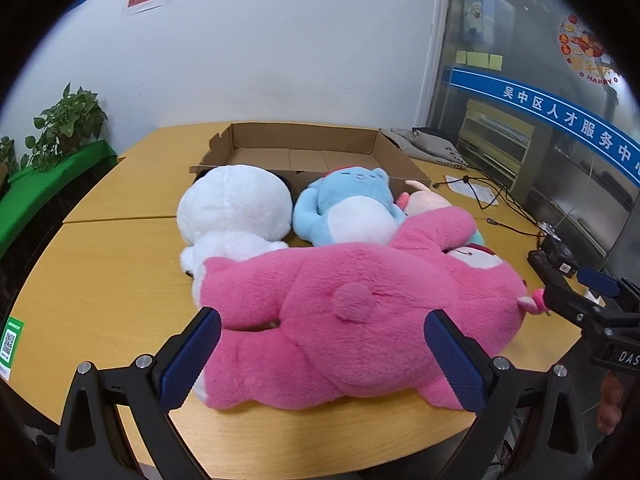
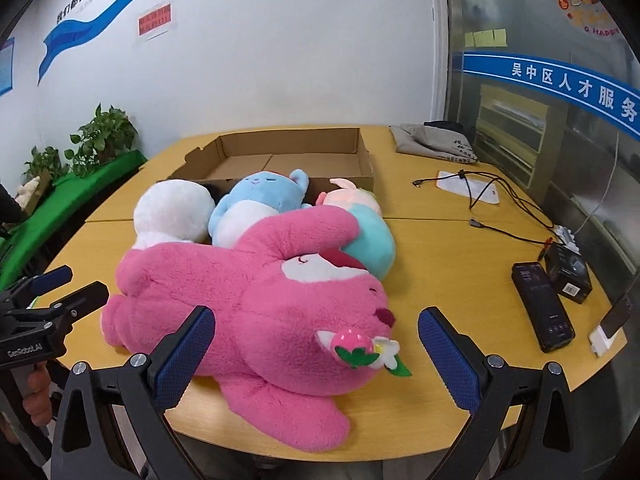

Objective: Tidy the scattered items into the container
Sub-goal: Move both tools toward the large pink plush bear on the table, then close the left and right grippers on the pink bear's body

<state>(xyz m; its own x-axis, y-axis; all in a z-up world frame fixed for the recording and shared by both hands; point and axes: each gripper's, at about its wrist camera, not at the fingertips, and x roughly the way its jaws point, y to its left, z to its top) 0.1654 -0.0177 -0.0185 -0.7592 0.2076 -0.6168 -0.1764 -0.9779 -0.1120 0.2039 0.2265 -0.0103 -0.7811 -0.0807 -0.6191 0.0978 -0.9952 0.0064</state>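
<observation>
Left wrist view: left gripper [image 1: 322, 354] spread wide, fingers either side of the pink plush bear [image 1: 352, 312] without closing on it; bear lies face-down directly ahead, tail toward the tool. Beyond it, a white plush [image 1: 234, 212] ahead-left and a blue plush [image 1: 348, 210] ahead-right, both lying against the near wall of the shallow cardboard box [image 1: 304, 148], which holds nothing visible. A further pastel plush [image 1: 426, 200] is mostly hidden behind the bear's arm. Right gripper [image 1: 576, 292] enters at the far right edge, jaws parted. Surface: yellow wooden table [image 1: 104, 280]; white wall, potted plants [image 1: 66, 124] on a green ledge to the left, glass partition to the right. Right wrist view: right gripper [image 2: 316, 354] equally wide, holding nothing, bear's head with strawberry ornament [image 2: 354, 346] between its fingers. Shown only here: the pastel plush's mint body [image 2: 370, 240], a black phone [image 2: 542, 304] and small black box [image 2: 568, 272] ahead-right, cables [image 2: 500, 204], a grey bag [image 2: 434, 138] far right.
</observation>
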